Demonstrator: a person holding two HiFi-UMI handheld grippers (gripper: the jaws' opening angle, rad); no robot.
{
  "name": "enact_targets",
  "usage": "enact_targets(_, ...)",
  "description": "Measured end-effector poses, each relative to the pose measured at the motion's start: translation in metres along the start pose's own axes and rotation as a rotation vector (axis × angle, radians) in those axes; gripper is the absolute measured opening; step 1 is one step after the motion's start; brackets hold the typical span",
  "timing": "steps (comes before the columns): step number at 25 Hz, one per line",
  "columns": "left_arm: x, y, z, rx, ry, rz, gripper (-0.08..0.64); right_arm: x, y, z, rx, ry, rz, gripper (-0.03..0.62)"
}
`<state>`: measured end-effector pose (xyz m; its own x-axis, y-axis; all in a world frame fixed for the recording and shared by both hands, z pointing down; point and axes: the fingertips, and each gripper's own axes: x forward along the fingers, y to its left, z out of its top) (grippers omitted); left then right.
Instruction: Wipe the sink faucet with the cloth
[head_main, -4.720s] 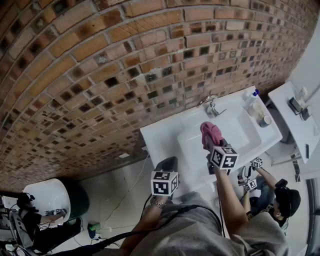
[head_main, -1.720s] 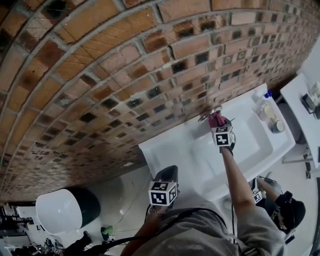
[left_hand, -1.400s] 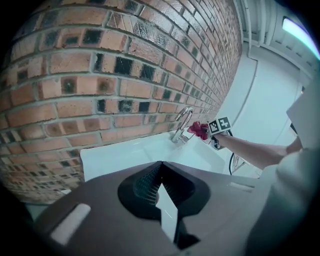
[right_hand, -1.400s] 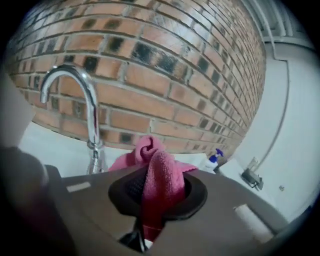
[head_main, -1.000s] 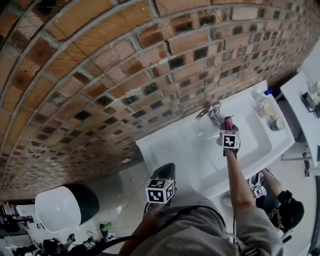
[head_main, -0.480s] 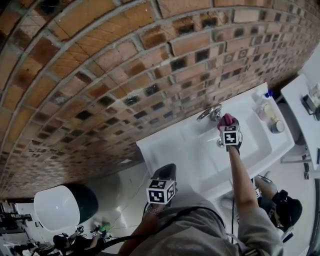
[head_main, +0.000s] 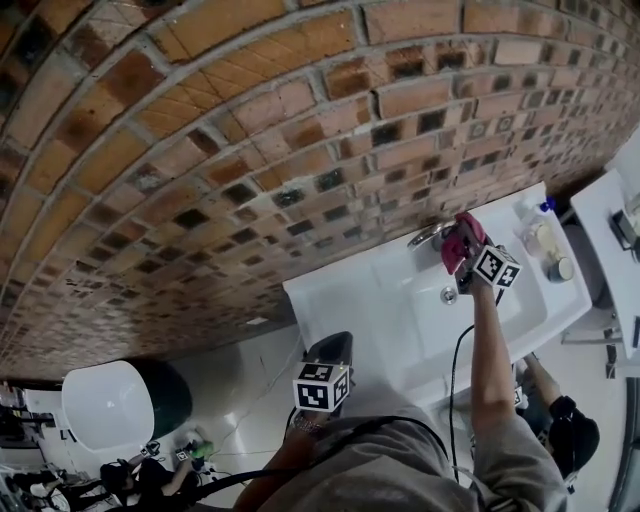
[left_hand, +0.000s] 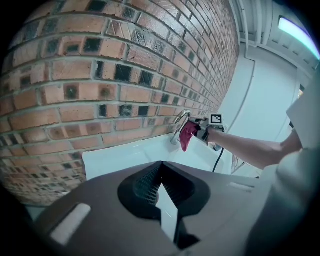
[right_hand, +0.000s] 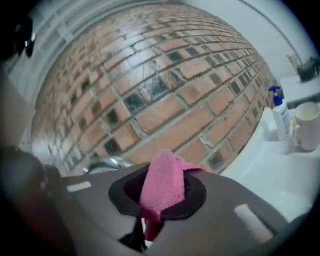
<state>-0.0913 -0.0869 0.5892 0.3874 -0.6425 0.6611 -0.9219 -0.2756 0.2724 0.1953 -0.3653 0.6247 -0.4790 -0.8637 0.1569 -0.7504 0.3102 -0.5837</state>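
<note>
Chrome curved sink faucet (head_main: 428, 236) sits at the back of the white ceramic sink (head_main: 340, 292), against the red-brown brick wall (head_main: 250, 150). In the left gripper view the faucet (left_hand: 180, 122) rises from the deck and arches out over the basin, so I judge its long axis as up and then away from the wall.

Pink fuzzy cloth (head_main: 458, 243) is right at the spout, on the side away from my left gripper. In the left gripper view the cloth (left_hand: 188, 135) hangs against or just beside the arch. I can't tell if it's actually touching.

My right gripper (head_main: 462, 255) has its jaws clamped on the cloth. Its own view shows the cloth (right_hand: 162, 185) bunched up out of the jaw pocket. The faucet (right_hand: 107, 164) peeks out to the left of the cloth there, low and partly hidden by the gripper body.

So the key relation is that the faucet lies left of the cloth and slightly toward the wall. My guess is the next wipe wants a sideways push that way, along the curve.

The right arm is the near one by far. My left gripper (head_main: 330, 360) is well apart, below the sink's front edge. Its jaws are together and hold nothing.
</note>
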Motion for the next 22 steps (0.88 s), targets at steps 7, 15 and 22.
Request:
enact_targets(7,0.010,-0.013,0.005,0.019,0.000,-0.030,0.012,-0.017,0.108,0.035,-0.002,-0.152,0.297,0.038)
enact_targets(15,0.011,-0.024,0.005,0.034,-0.005,-0.041,0.012,-0.006,0.175,-0.027,-0.492,-0.004,0.266,0.037)
enact_targets(22,0.008,-0.030,0.005,0.040,-0.008,-0.057,0.012,0.001,0.181,-0.095,-0.782,0.271,0.256,0.037)
